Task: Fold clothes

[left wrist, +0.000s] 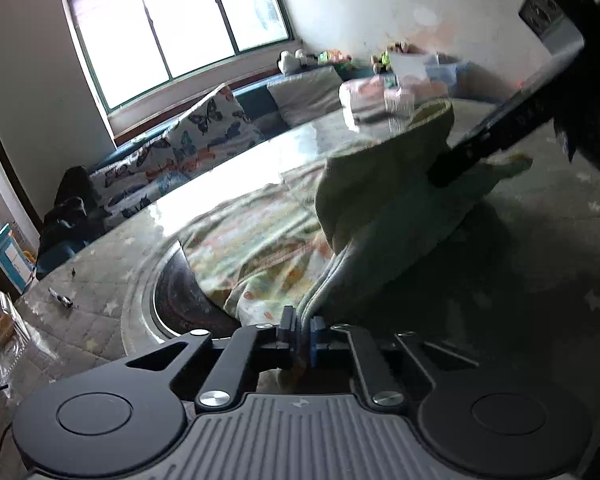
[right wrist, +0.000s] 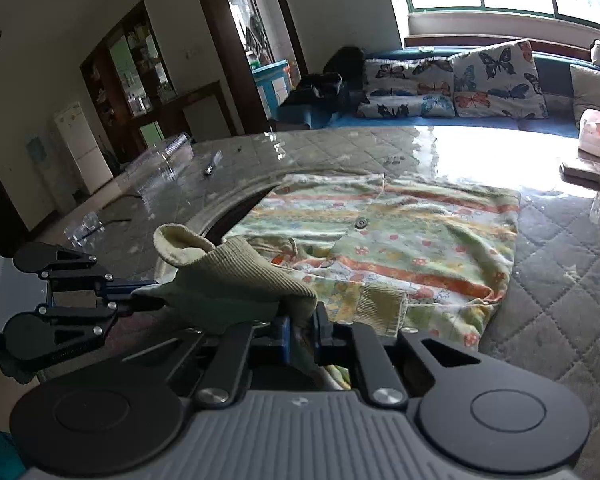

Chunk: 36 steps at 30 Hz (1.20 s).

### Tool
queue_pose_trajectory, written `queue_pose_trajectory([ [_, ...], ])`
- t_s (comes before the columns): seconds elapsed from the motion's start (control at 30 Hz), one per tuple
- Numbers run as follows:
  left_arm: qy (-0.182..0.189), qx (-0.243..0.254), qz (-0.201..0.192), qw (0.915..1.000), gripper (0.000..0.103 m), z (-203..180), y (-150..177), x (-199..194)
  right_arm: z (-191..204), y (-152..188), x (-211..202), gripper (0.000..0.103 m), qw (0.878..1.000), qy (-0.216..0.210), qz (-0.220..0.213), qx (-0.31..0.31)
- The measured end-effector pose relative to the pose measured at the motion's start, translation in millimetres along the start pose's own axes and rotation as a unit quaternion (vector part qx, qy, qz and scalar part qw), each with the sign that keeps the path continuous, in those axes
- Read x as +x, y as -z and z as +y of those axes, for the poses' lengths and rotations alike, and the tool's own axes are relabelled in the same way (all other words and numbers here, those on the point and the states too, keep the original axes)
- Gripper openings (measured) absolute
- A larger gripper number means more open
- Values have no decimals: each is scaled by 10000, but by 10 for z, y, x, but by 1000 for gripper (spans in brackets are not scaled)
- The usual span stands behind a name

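Observation:
A floral, striped child's jacket (right wrist: 420, 248) lies spread on the quilted table (right wrist: 560, 280). Its green ribbed sleeve (right wrist: 236, 276) is lifted off the table and stretched between both grippers, with the cuff (right wrist: 176, 240) curling upward. My right gripper (right wrist: 300, 332) is shut on the near end of the sleeve. My left gripper (right wrist: 140, 296) pinches the other end, at the left of that view. In the left wrist view my left gripper (left wrist: 302, 336) is shut on a fabric edge, the sleeve (left wrist: 380, 200) rises ahead of it, and the right gripper (left wrist: 452, 168) grips it from the upper right.
A round dark inset (left wrist: 180, 292) in the table lies partly under the jacket. Tissue packs (right wrist: 596, 136) sit at the right edge, with a small metal item (right wrist: 210, 168) and clear plastic containers (right wrist: 172, 152) at the far left. A sofa with butterfly cushions (right wrist: 460, 80) stands beyond.

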<state>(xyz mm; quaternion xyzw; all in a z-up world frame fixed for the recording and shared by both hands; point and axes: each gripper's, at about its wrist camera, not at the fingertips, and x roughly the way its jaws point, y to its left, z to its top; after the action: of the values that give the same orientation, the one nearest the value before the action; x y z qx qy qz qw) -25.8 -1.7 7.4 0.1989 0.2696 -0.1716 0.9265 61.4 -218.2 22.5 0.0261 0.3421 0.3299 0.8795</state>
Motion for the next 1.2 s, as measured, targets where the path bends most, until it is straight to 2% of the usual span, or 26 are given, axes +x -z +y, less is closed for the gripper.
queue_pose_trajectory([
  [0.13, 131, -74, -204, 9997, 6, -16, -83, -227, 67, 43, -241, 8, 9998, -18, -162, -92],
  [0.37, 510, -302, -255, 9979, 6, -80, -122, -696, 234, 141, -675, 8, 9994, -189, -110, -258],
  [0.5, 550, -598, -204, 9965, 6, 4, -164, -671, 244, 68, -660, 8, 9991, -237, -64, -348],
  [0.7, 394, -902, -132, 9951, 6, 294, -369, -327, 105, -321, -380, 8, 9988, -165, -97, -459],
  [0.93, 183, -1212, -13, 9925, 6, 736, -637, 216, -84, -905, 205, 8, 9977, 111, -13, -673],
  [1.07, 29, -1382, 218, 9902, 6, 845, -598, 475, -221, -1062, 693, 8, 9968, 329, 250, -680],
  [1.2, -125, -1549, 448, 9868, 7, 954, -558, 735, -388, -1052, 1138, 9, 9966, 498, 445, -483],
])
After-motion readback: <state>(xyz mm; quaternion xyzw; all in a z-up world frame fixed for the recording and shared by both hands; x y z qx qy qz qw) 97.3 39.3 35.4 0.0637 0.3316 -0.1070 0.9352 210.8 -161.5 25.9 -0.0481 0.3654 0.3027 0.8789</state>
